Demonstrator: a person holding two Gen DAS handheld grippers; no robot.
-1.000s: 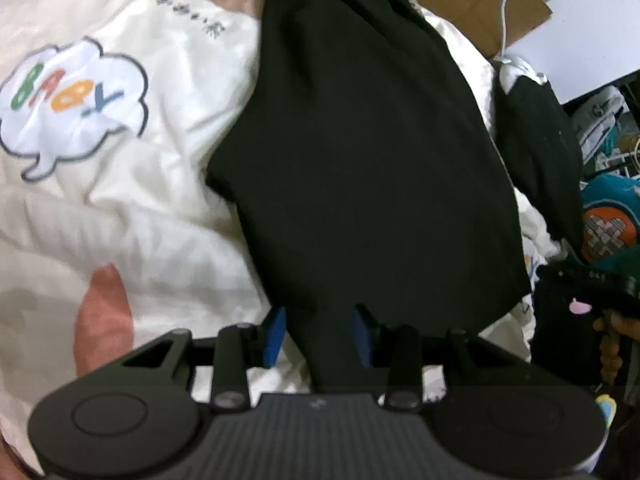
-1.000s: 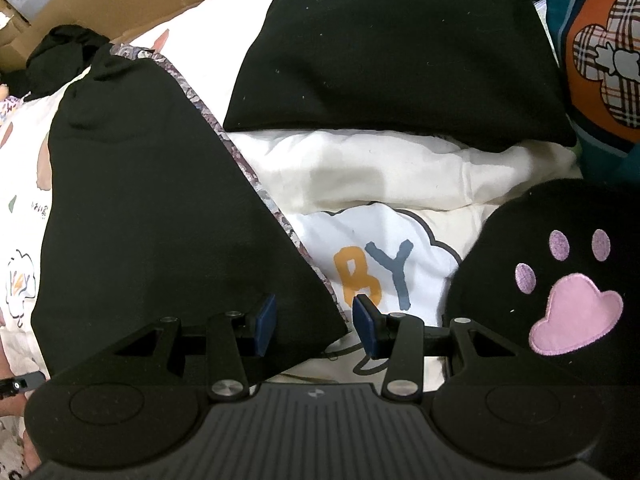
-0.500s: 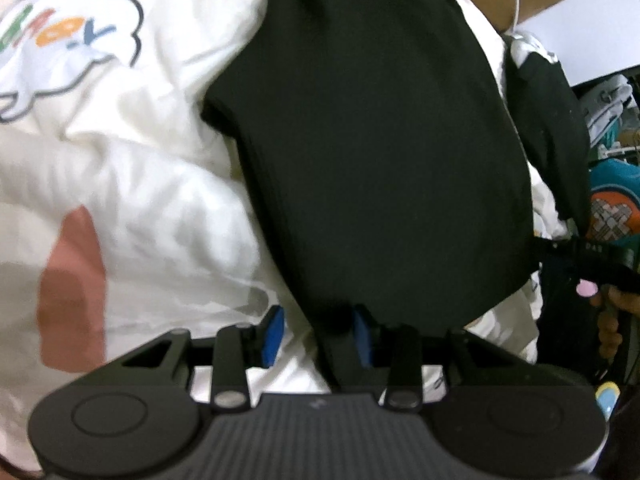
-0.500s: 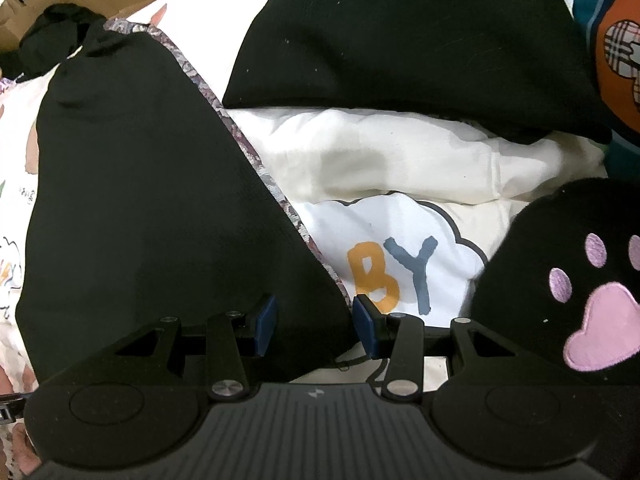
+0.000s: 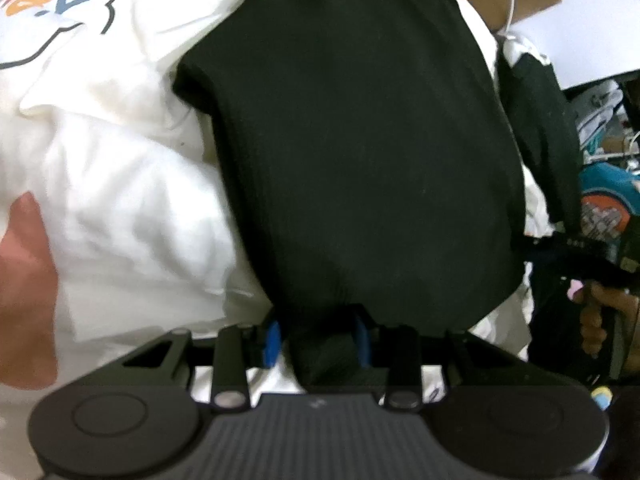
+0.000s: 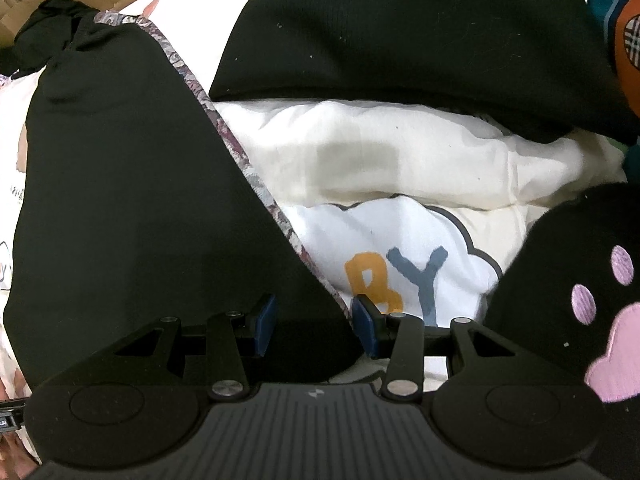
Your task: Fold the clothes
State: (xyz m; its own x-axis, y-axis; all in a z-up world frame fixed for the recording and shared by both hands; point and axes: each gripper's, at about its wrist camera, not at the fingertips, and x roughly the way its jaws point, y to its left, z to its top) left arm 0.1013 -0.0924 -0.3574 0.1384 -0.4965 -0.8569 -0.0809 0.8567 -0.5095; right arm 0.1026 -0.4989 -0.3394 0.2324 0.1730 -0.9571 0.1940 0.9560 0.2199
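Both grippers, left (image 5: pixel 318 342) and right (image 6: pixel 314 328), have sunk toward the bed (image 6: pixel 400 160), each with jaws clenched on a corner of the black garment (image 5: pixel 360 140), which drapes over the white quilt (image 5: pixel 120 200).

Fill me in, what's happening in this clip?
A person is folding a black garment on a white printed bedsheet, holding a gripper in each hand. The left gripper has a bunched bit of the garment's near edge between its fingers. The right gripper has the corner by the patterned trim between its fingers. Whether either is actually pinching the cloth can't be told. A folded black piece and a black paw-print cushion lie nearby.
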